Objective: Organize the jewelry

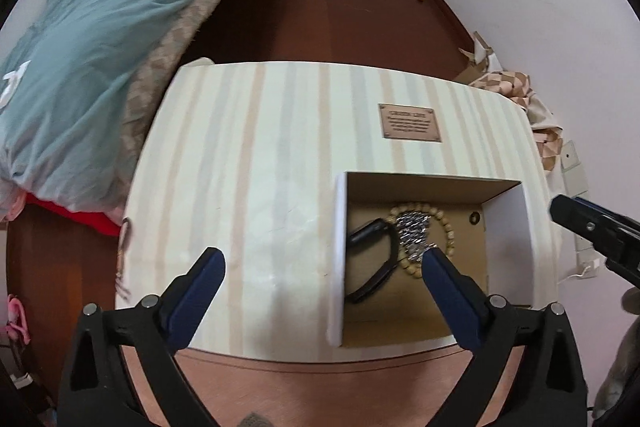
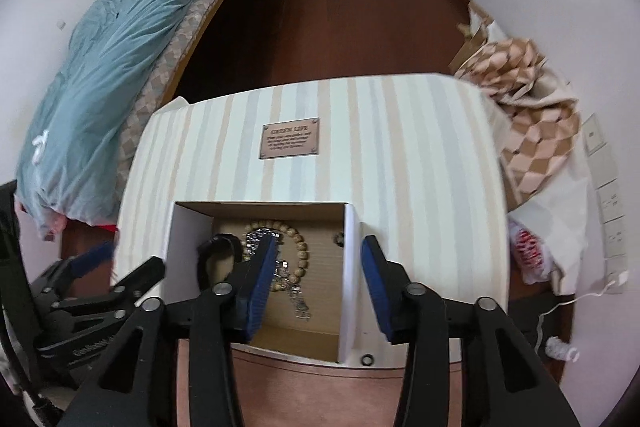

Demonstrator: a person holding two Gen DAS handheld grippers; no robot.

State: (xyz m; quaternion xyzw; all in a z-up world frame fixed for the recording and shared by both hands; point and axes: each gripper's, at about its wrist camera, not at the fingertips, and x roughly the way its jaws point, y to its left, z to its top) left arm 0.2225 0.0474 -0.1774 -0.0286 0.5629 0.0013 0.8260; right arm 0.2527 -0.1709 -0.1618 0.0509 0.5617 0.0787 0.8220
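Observation:
An open cardboard box (image 1: 342,247) sits on a striped table (image 1: 248,167). Inside lie a wooden bead bracelet (image 1: 444,223), a silver chain (image 1: 414,229) and a black band (image 1: 376,267). My left gripper (image 1: 322,263) is open and empty, its jaws straddling the box's left wall from above. In the right wrist view the same box (image 2: 352,267) holds the beads (image 2: 300,247), chain (image 2: 296,291) and band (image 2: 220,247). My right gripper (image 2: 318,263) is open and empty, straddling the box's right wall. A small dark ring (image 2: 367,360) lies on the table by the box's near right corner.
A metal plaque (image 1: 410,123) is fixed on the table top. A bed with a teal duvet (image 1: 88,47) stands left. Checkered cloth and bags (image 2: 536,131) lie to the right by the wall. Dark wooden floor (image 1: 320,7) lies beyond the table.

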